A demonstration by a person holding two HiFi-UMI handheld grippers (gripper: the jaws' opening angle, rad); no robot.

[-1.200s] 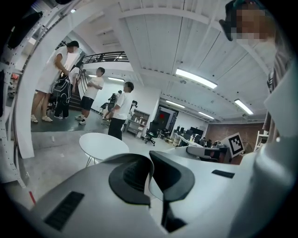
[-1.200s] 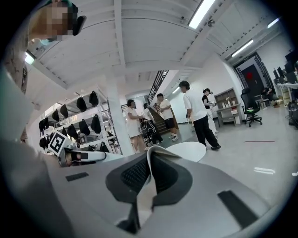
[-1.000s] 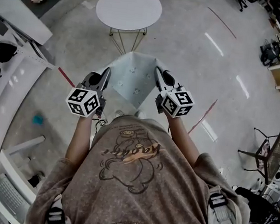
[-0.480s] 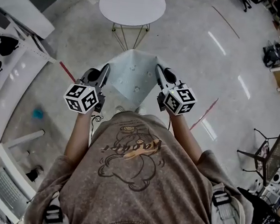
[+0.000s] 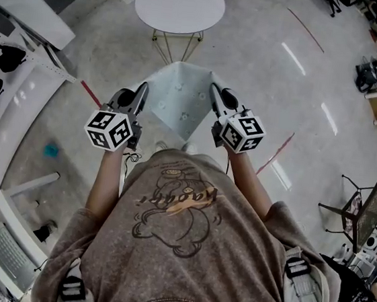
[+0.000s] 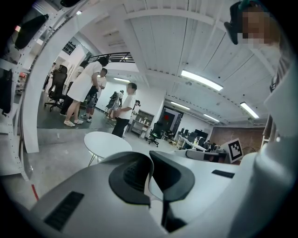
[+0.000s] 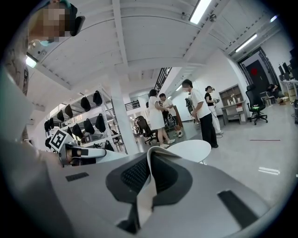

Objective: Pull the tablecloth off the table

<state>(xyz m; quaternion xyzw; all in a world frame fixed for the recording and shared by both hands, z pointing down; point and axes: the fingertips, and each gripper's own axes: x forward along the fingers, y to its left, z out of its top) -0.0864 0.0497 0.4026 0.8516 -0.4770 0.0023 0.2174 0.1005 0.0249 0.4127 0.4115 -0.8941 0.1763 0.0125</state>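
In the head view we hold the tablecloth stretched in the air between us and the round white table. The table stands bare at the far side, well apart from the cloth, so we judge the pull all but done. The left gripper takes the cloth's left corner and the right gripper its right corner. Holding the corners wide apart keeps the sheet spread and lets it hang free of the floor. That floor is polished grey, shiny under the lamps, with red tape lines across it.

In the left gripper view the jaws are pressed together on a thin pale edge of the cloth, pinched right between the dark pads. The bare tabletop lies beyond them, and people stand at the far left near office chairs.

In the right gripper view the jaws likewise clamp a fold of cloth that rises between the pads. A rack hung with dark rounded objects stands at the left, under long ceiling lights.
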